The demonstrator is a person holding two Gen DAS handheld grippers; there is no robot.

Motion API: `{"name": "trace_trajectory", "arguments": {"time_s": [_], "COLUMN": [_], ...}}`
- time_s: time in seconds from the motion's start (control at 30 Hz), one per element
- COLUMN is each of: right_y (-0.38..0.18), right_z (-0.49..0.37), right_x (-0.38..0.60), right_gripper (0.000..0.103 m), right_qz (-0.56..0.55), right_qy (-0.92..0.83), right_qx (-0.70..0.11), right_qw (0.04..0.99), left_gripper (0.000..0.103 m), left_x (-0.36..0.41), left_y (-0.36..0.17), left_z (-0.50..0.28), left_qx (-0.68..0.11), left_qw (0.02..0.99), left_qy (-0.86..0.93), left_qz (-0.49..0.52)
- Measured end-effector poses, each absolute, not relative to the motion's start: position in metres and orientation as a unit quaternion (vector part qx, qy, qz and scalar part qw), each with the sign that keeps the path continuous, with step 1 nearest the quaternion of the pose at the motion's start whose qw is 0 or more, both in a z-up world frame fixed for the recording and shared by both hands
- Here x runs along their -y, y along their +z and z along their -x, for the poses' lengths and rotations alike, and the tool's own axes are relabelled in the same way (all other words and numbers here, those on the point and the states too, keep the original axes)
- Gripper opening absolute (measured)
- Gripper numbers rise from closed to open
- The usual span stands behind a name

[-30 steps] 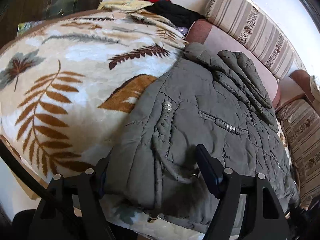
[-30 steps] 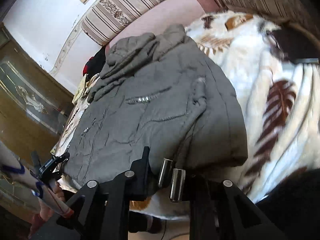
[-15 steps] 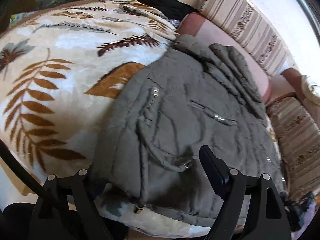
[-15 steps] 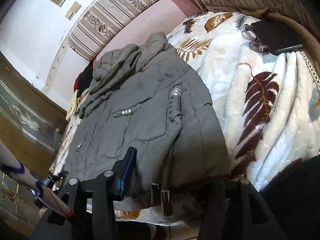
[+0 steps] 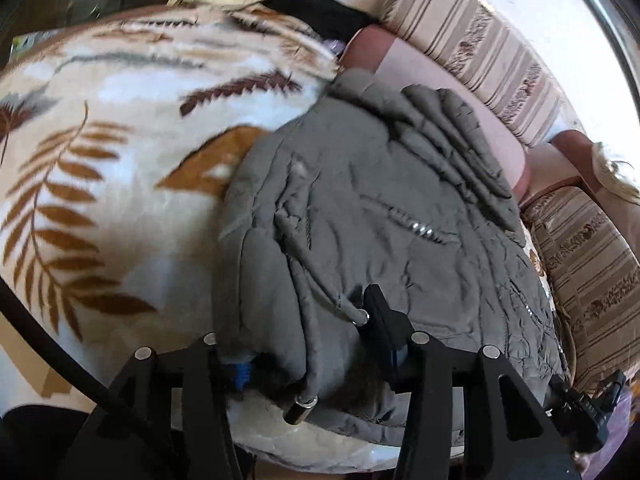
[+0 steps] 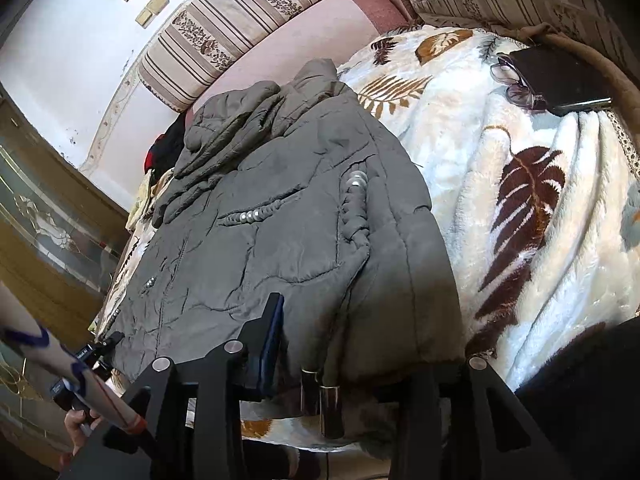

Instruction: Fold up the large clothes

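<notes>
Spread over the right part of a cream plush blanket with brown leaf print (image 5: 100,140): a grey quilted padded jacket (image 5: 380,220), hood end towards the far edge, hem hanging over the near edge. Hood bunched in folds against a pink sofa seat (image 5: 432,68), below a striped beige cushion (image 5: 472,40). Short rows of silver beads on the jacket front.

Left claw (image 5: 294,320) at the near edge, over the jacket's left hem corner. Just been closing; now gripping a thick bunch of hem fabric, black fingers (image 5: 380,320) pressed into it from both sides. Grey drawcord running up to the right-hand finger; a second cord with a metal tip (image 5: 300,408) dangling below the hem.

Right claw (image 6: 348,344) at the same near edge, on the jacket's other hem corner. Just been opening; now parted, not pinching. Left-hand finger standing clear against the cloth, right-hand finger hidden under the drooping hem. Two metal cord ends (image 6: 322,396) hanging between the fingers.

Towards the blanket's far right corner, well apart from the jacket: a flat black rectangular case (image 6: 560,76), touching a pair of tinted spectacles (image 6: 516,88). Beyond the far left edge: a heap of black and red clothes (image 5: 316,4).

Lower left of the right view: a person's hand (image 6: 80,420) on the other handle.
</notes>
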State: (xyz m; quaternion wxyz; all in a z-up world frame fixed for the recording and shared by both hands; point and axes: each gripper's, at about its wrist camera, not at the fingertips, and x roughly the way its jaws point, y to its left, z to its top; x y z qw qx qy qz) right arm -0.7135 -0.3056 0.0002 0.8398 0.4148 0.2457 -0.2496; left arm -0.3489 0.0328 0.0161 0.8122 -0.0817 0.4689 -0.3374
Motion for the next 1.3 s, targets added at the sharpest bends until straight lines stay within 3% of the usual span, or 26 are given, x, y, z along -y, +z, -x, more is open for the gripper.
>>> {"name": "trace_trajectory", "arguments": {"time_s": [0.23, 0.3, 0.37, 0.43, 0.73, 1.13, 1.3], "right_y": [-0.006, -0.007, -0.003, 0.003, 0.002, -0.005, -0.001], "right_z": [0.718, 0.716, 0.713, 0.71, 0.693, 0.692, 0.694], "right_x": [0.313, 0.312, 0.308, 0.301, 0.298, 0.3, 0.3], "right_gripper": [0.048, 0.042, 0.027, 0.026, 0.026, 0.031, 0.028], "right_qz": [-0.438, -0.435, -0.418, -0.391, -0.361, -0.367, -0.374], "right_qy": [-0.257, -0.249, -0.241, -0.246, -0.268, -0.269, -0.263], "right_qx": [-0.244, -0.245, -0.248, -0.249, -0.264, -0.266, -0.257], "right_qw": [0.826, 0.83, 0.84, 0.851, 0.853, 0.85, 0.851], "left_gripper": [0.051, 0.048, 0.044, 0.044, 0.049, 0.057, 0.036], "left_x": [-0.016, -0.013, -0.01, -0.005, 0.006, 0.013, 0.012], "left_y": [0.018, 0.021, 0.02, 0.018, 0.026, 0.015, 0.021], "left_z": [0.381, 0.382, 0.38, 0.379, 0.395, 0.389, 0.395], "left_qx": [-0.434, -0.42, -0.414, -0.412, -0.352, -0.376, -0.357], "left_qw": [0.834, 0.844, 0.853, 0.857, 0.884, 0.878, 0.882], "left_qy": [-0.34, -0.332, -0.318, -0.308, -0.298, -0.282, -0.291], "left_qz": [0.01, -0.003, -0.011, -0.027, -0.081, -0.096, -0.098]}}
